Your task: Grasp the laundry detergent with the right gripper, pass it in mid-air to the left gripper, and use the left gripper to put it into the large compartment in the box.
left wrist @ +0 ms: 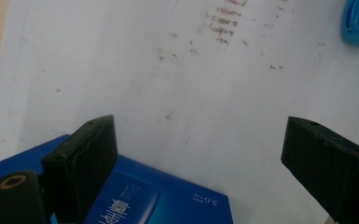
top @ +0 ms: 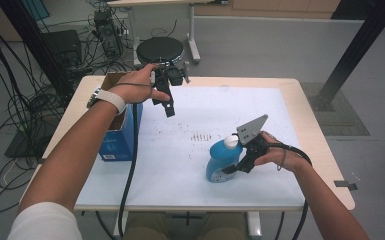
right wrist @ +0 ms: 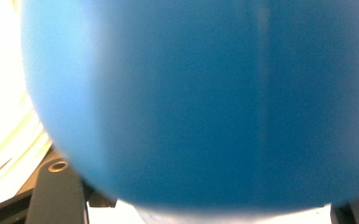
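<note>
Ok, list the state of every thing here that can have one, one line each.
Blue plastic bottle with white cap: upright on the white mat, cap on, clasped at its side by the right gripper.
Blue cardboard box: standing at the mat's left edge, top flaps open.
White mat: lying flat, marked with reddish-brown specks.
Left gripper: raised above the mat, jaws wide apart, empty.
Right gripper: closed on the bottle.

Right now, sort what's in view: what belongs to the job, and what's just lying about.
In the job:
- blue bottle, white cap, at the right gripper
- left gripper, fingers apart, empty

Lying about:
- blue box
- black stool
- floor cables
</note>
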`<state>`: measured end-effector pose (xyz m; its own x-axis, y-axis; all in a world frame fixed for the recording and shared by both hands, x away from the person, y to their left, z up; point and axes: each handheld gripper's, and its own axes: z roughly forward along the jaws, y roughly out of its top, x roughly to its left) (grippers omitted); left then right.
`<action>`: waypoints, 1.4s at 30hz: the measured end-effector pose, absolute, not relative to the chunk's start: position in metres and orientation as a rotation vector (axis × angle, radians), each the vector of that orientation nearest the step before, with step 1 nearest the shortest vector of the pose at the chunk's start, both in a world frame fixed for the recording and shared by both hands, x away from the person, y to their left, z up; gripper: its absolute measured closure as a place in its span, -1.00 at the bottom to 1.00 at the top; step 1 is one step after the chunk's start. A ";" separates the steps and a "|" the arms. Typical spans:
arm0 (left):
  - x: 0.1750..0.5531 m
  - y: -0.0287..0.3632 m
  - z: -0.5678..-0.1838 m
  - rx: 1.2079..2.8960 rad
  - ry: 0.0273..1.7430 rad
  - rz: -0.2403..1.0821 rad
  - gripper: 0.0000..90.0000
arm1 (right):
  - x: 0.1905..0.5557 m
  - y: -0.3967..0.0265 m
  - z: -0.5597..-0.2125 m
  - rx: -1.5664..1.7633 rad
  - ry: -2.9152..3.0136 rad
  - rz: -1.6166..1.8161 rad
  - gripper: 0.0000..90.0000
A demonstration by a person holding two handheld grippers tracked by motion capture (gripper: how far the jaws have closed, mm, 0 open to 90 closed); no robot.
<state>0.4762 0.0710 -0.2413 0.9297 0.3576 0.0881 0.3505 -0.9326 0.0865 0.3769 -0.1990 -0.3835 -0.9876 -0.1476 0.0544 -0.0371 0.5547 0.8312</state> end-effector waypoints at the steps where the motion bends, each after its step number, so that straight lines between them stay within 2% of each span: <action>1: 0.476 0.071 -0.241 3.016 0.554 0.156 -0.75 | 0.377 -0.199 -0.384 0.159 -2.666 -1.420 -0.39; 42: 0.476 0.072 -0.241 3.020 0.557 0.158 -0.75 | 0.378 -0.198 -0.388 0.184 -2.627 -1.483 -0.15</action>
